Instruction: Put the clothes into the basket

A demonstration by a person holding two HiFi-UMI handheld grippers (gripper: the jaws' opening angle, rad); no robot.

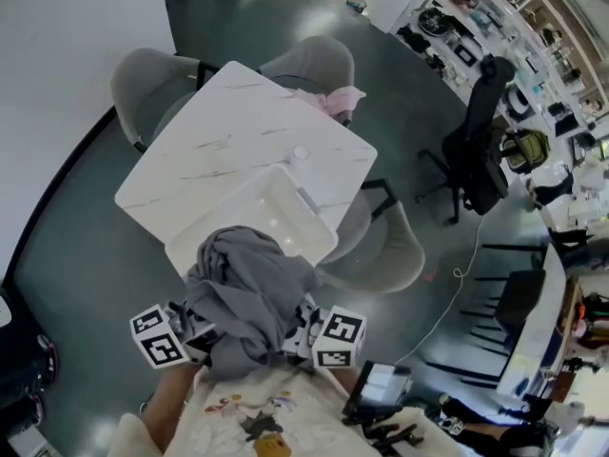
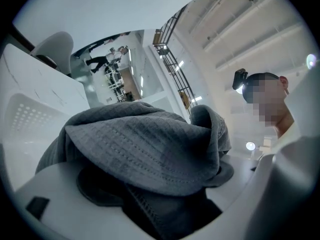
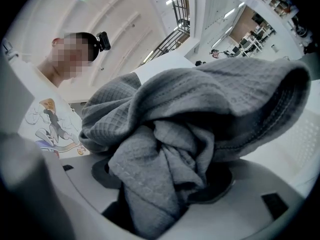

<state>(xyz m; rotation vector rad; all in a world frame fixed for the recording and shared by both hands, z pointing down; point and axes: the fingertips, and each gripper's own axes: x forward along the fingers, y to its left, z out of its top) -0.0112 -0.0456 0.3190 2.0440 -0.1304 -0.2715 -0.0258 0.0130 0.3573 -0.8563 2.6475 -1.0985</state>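
A bundled grey garment [image 1: 249,288] hangs between my two grippers, just at the near edge of the white basket [image 1: 285,203] on the table. My left gripper [image 1: 195,336] is shut on the grey cloth [image 2: 150,149], which fills its view. On the other side, my right gripper [image 1: 303,329] is shut on the same garment [image 3: 170,154]; folds of it bulge out over the jaws. The fingertips of both are hidden under the fabric. A pink garment [image 1: 333,99] lies at the table's far edge.
The white marble table [image 1: 228,141] carries the basket. Grey chairs [image 1: 143,79] stand at the far side, another chair [image 1: 390,246] at the right. An office chair [image 1: 481,150] and desks stand further right.
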